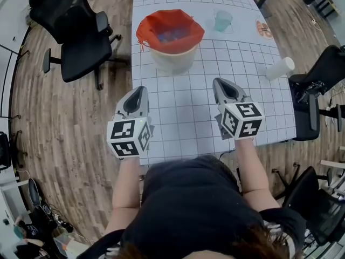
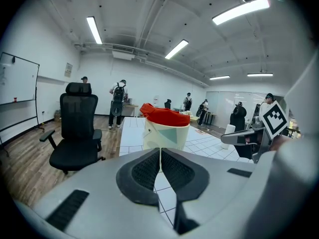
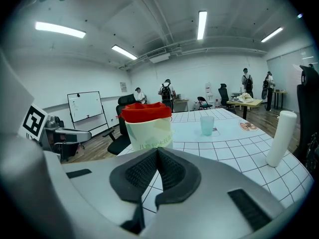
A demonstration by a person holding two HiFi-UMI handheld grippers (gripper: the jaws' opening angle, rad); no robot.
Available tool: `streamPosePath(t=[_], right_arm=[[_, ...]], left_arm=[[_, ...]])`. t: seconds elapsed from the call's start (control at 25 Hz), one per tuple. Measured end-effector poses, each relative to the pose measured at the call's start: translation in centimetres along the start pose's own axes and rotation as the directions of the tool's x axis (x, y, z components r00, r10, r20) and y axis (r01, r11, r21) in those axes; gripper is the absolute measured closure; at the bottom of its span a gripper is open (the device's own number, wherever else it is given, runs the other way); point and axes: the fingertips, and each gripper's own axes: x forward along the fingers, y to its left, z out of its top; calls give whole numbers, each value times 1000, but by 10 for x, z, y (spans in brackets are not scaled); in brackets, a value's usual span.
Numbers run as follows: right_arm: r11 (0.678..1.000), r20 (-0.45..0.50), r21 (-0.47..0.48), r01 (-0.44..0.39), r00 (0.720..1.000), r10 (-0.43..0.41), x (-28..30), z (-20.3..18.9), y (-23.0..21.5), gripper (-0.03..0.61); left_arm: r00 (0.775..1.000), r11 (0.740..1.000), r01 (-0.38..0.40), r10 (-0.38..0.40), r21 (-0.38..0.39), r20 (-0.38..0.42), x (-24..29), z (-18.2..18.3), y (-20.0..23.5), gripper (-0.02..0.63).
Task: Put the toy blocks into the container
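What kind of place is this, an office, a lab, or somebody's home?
Most likely an open office or lab workspace: a black office chair on wheels, a whiteboard, long strip lights overhead, and a large grid-marked table.

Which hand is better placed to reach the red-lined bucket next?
Left, but only narrowly. The left gripper points almost straight at the bucket, while the right gripper has it slightly off to its left. Both are shut and empty.

wood floor [image 1: 64, 144] | black office chair [image 1: 81, 55] | ceiling strip lights [image 2: 94, 30] | whiteboard [image 3: 87, 106]
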Motion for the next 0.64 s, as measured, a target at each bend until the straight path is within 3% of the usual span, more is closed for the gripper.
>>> streamPosePath(t=[0.64], right_arm=[[999, -26, -6, -49, 998, 48, 9, -6, 14, 563]], left_arm=[[999, 999, -32, 32, -13, -18, -14, -11, 9, 581]])
